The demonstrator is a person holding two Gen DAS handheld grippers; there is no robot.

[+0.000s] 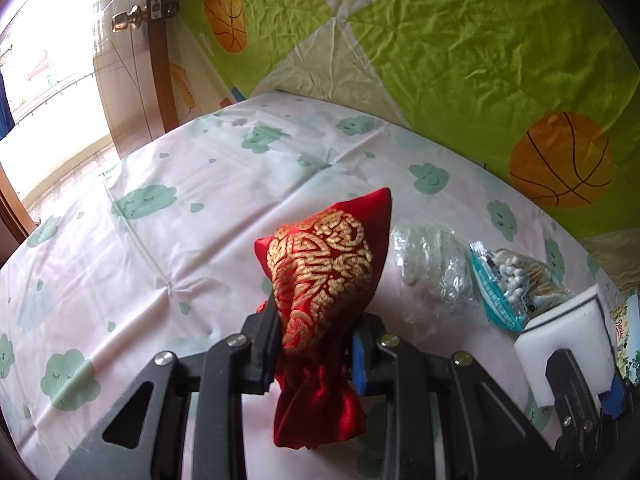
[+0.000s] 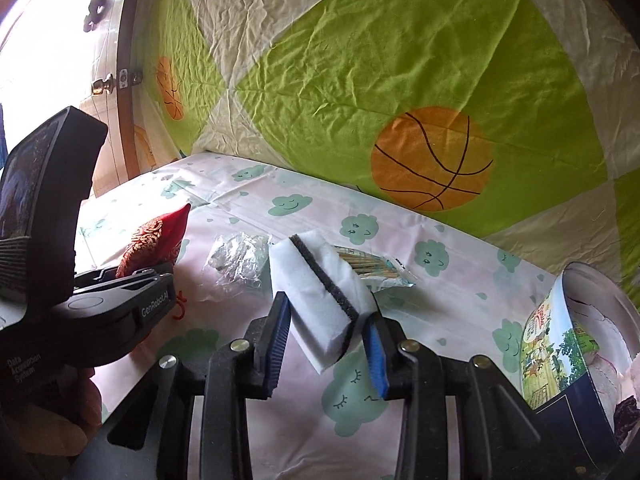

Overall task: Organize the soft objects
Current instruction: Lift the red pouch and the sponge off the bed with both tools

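My left gripper [image 1: 320, 316] is shut on a red satin pouch with gold embroidery [image 1: 324, 264], pinched around its middle and held off the cloud-print tablecloth [image 1: 160, 240]. The right wrist view shows the same pouch [image 2: 156, 236] at the left, poking out of the left gripper [image 2: 156, 272]. My right gripper [image 2: 328, 312] is shut on a white sponge with a dark scouring strip [image 2: 320, 280], tilted between the blue pads. That sponge [image 1: 560, 332] also appears at the lower right of the left wrist view.
A crumpled clear plastic bag [image 1: 432, 268] and a teal-edged packet of cotton swabs [image 1: 512, 284] lie on the cloth between the grippers. A round printed box [image 2: 560, 340] stands open at the right. A green basketball-print sheet [image 2: 360, 80] hangs behind; a door [image 1: 128, 20] is at the left.
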